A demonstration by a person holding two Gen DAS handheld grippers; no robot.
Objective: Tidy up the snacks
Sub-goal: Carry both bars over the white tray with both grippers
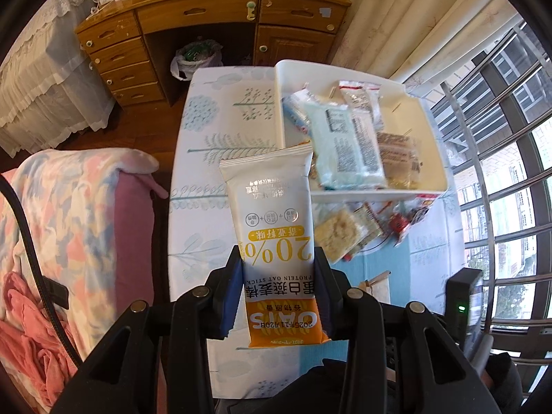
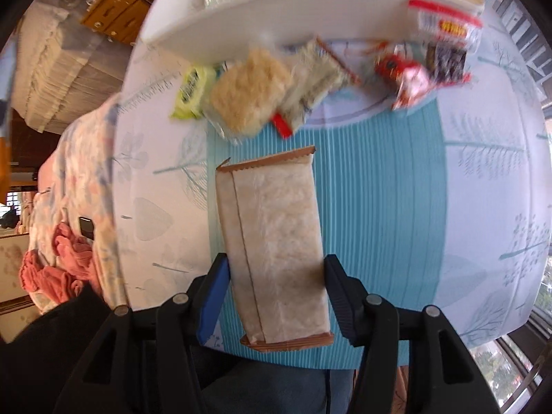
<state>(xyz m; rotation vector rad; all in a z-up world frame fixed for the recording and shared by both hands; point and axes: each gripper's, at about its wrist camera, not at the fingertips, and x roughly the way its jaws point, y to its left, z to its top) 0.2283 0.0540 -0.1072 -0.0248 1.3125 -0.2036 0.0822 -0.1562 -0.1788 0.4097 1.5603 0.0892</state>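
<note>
An oat bar (image 1: 276, 241), clamped lengthwise in the left gripper (image 1: 277, 296), hangs above the table near-left of the tray (image 1: 379, 195), while the right gripper (image 2: 276, 296), half-open, pinches a wafer pack (image 2: 276, 252) further back.

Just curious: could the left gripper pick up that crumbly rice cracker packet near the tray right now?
Probably not: the left gripper is shut on an oat stick packet, though the rice cracker packet lies uncovered.

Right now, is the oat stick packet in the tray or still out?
Out. The oat stick packet is clamped in the left gripper, held above the table short of the white tray, which already holds other snack packs.
</note>
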